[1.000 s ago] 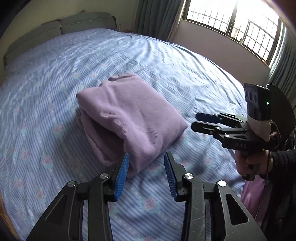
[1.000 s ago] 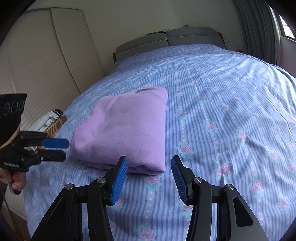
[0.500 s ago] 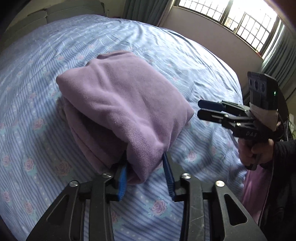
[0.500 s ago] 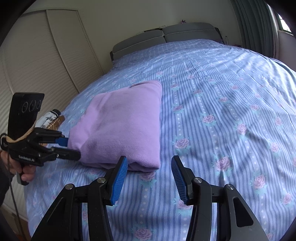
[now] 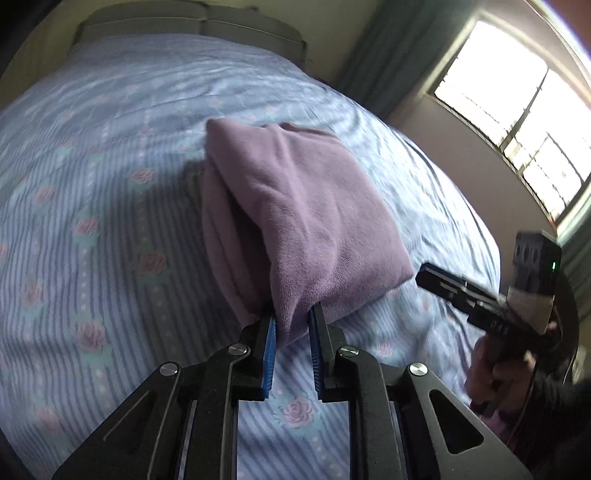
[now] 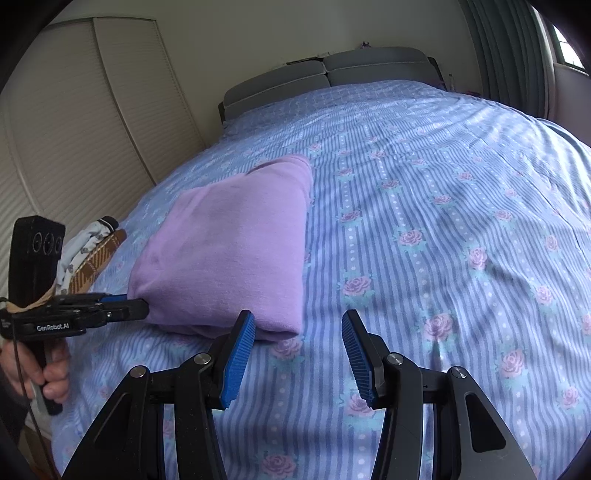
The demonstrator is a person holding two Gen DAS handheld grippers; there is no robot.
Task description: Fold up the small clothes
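Closing left gripper (image 5: 291, 332) on the near corner of the folded lilac garment (image 5: 310, 221) at bed (image 5: 110, 184) centre — pinch all layers before lifting, keep right gripper (image 6: 298, 345), spread and empty at five o'clock, clear.

A wide bed fills the room, spread with a blue striped sheet printed with pink roses (image 6: 443, 192). At its far end stands a grey padded headboard in two cushioned sections (image 6: 332, 77) against a plain cream wall (image 6: 258, 33). Along one side runs a cream louvred wardrobe with tall slatted doors (image 6: 74, 122). On the other side, a barred window (image 5: 517, 110) lets in bright daylight, flanked by grey-green pleated curtains (image 6: 498, 48).
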